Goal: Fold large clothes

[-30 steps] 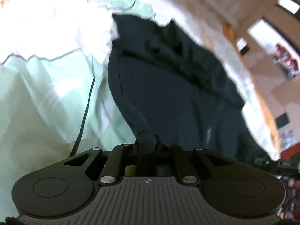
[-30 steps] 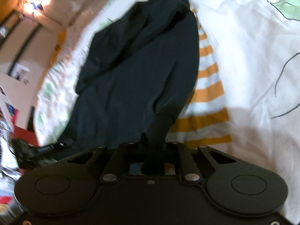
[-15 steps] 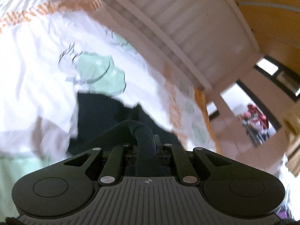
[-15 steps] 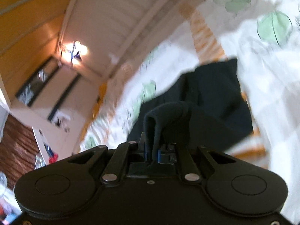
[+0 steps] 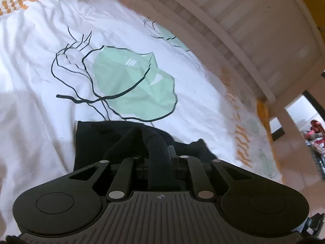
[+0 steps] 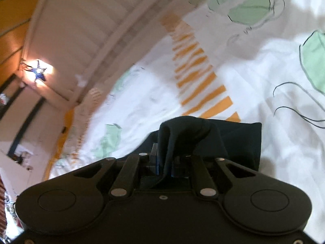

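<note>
Patterned bedsheet (image 5: pixel 50 40) beneath pinched dark garment (image 5: pixel 91 140)

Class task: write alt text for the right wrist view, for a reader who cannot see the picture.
The right claw, its jaws opening, has a bunched fold of a dark garment between them, the rest lying on a white bedsheet printed with green leaves and orange stripes. A slatted white bed frame and a lit lamp are beyond, blurred.
</note>
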{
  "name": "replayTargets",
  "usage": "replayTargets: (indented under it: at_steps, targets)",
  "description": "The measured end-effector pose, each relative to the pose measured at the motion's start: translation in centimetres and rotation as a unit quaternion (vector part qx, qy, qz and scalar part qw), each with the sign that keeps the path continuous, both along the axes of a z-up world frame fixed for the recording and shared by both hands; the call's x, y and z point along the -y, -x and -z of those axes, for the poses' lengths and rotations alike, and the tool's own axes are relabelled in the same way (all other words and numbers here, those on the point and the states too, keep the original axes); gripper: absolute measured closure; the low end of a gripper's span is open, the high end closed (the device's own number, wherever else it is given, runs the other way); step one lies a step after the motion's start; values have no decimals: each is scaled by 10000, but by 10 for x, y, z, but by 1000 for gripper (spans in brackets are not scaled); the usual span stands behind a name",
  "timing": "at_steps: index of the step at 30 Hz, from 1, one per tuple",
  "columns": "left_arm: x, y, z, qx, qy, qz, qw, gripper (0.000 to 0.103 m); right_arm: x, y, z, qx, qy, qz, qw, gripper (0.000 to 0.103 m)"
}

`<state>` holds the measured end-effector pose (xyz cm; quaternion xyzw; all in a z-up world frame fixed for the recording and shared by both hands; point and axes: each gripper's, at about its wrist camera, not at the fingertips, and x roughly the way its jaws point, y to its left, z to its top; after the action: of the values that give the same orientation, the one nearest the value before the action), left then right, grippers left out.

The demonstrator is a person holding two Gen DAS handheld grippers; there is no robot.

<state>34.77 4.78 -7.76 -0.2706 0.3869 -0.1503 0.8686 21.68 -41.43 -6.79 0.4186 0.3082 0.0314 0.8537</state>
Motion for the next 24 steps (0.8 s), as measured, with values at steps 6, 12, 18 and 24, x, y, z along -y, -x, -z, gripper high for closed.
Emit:
replayTargets:
  at_steps: [6, 12, 18, 24]
  targets:
    - [-11, 5, 8, 91, 594, -115, 9981, 49, 2, 4, 12, 369, -130, 237, 9990, 43]
    - [-7, 29, -33, 1114, -180, -410, 9928, 0, -10, 15, -21, 805, 905, 274, 9923, 17]
    - [30, 54, -57, 1330, -1216, 85, 9836, 0, -54, 30, -54, 1149, 2154, -176, 9696, 5]
    - [67, 68, -43, 1168, -1760, 696, 9750, 0, -102, 30, -57, 1001, 2841, -821, 9500, 3]
